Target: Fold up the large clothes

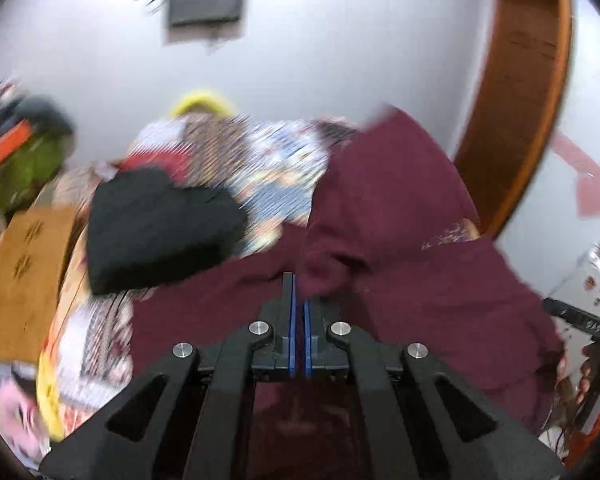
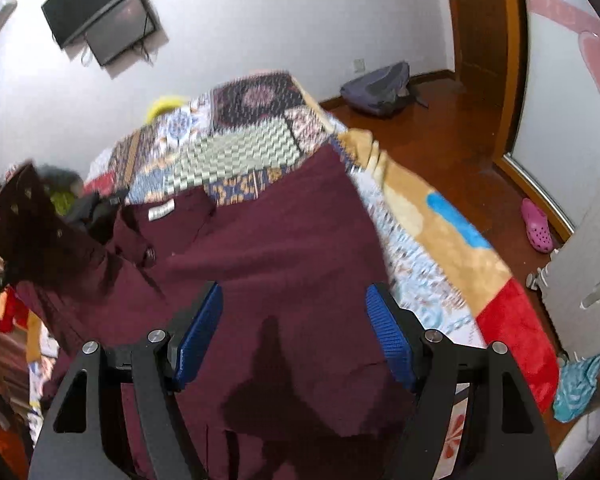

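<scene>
A large maroon garment (image 2: 284,248) lies spread on the bed, with a white label (image 2: 161,211) and a dark button near its collar. My left gripper (image 1: 299,292) is shut on a fold of the maroon garment (image 1: 384,216) and lifts it, so the cloth bunches up ahead of the blue pads. My right gripper (image 2: 294,320) is open and empty, hovering just above the flat maroon cloth. The other gripper shows at the right edge of the left wrist view (image 1: 588,324).
The bed has a patchwork quilt (image 2: 236,148) and a fleece blanket (image 2: 460,248) at its right side. A black garment (image 1: 156,224) and a brown board (image 1: 24,280) lie left. A backpack (image 2: 380,88), a pink clog (image 2: 537,224) and a wooden door (image 2: 484,40) are by the floor.
</scene>
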